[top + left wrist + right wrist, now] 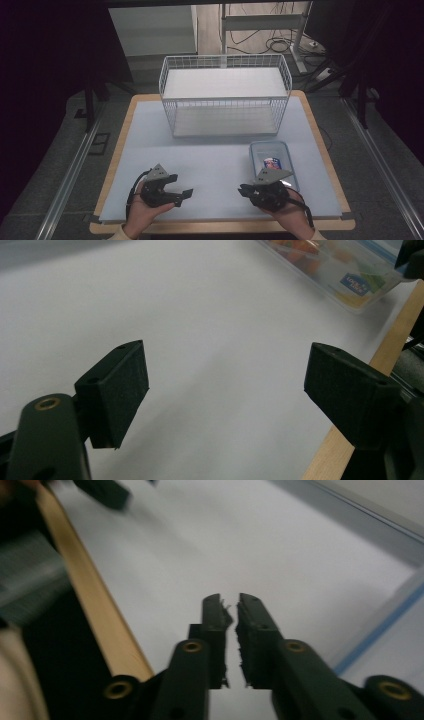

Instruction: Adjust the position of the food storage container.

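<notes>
On the left, the left hand-held gripper point(181, 196) hovers low over the pale tabletop point(210, 160), jaws spread wide with nothing between them. Moving across, the wire basket point(225, 95) stands at the far middle of the tabletop. Over on the right, the right hand-held gripper point(243, 190) has its jaws pressed nearly together, holding nothing. The clear plastic container point(270, 157) lies just beyond it, near the tabletop's right edge.

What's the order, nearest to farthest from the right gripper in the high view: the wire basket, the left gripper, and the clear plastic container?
1. Clear plastic container: right beside the right gripper, just beyond it.
2. Left gripper: across the table's near edge, to the left.
3. Wire basket: at the far end of the table.
</notes>
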Demonstrator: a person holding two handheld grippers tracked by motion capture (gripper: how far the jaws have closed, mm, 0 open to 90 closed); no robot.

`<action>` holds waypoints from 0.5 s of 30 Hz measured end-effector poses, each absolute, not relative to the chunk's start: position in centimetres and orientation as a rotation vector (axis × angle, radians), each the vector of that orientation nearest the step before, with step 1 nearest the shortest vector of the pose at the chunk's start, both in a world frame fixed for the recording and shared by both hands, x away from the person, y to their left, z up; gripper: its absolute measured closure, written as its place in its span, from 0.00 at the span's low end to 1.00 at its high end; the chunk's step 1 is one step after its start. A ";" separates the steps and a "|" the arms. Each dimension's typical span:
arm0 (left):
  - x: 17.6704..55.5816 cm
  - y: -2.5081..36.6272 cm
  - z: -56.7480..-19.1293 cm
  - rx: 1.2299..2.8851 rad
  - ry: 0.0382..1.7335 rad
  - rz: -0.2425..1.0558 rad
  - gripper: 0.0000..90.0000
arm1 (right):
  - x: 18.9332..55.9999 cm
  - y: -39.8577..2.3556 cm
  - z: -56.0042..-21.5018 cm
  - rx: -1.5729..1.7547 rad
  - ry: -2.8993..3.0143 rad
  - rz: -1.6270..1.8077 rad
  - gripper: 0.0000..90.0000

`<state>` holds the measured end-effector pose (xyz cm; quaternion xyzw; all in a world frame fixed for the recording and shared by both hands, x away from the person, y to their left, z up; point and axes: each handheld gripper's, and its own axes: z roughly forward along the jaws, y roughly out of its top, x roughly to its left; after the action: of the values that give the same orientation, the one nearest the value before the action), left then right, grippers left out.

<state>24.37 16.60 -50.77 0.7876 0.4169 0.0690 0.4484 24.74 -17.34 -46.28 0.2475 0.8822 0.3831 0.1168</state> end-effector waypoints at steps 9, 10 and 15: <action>24.4 16.7 -50.8 1.951 1.040 0.173 0.20 | 23.8 -17.4 -46.6 0.658 2.583 0.898 1.00; 24.4 16.7 -50.8 1.951 1.041 0.174 0.20 | 23.7 -17.4 -46.7 0.663 2.588 0.895 1.00; 24.4 16.7 -50.9 1.951 1.042 0.173 0.20 | 23.6 -17.8 -47.1 0.684 2.606 0.859 1.00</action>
<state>24.45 16.74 -50.91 0.7874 0.4206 0.0699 0.4452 23.64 -17.76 -47.14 0.2391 0.9102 0.3000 0.1564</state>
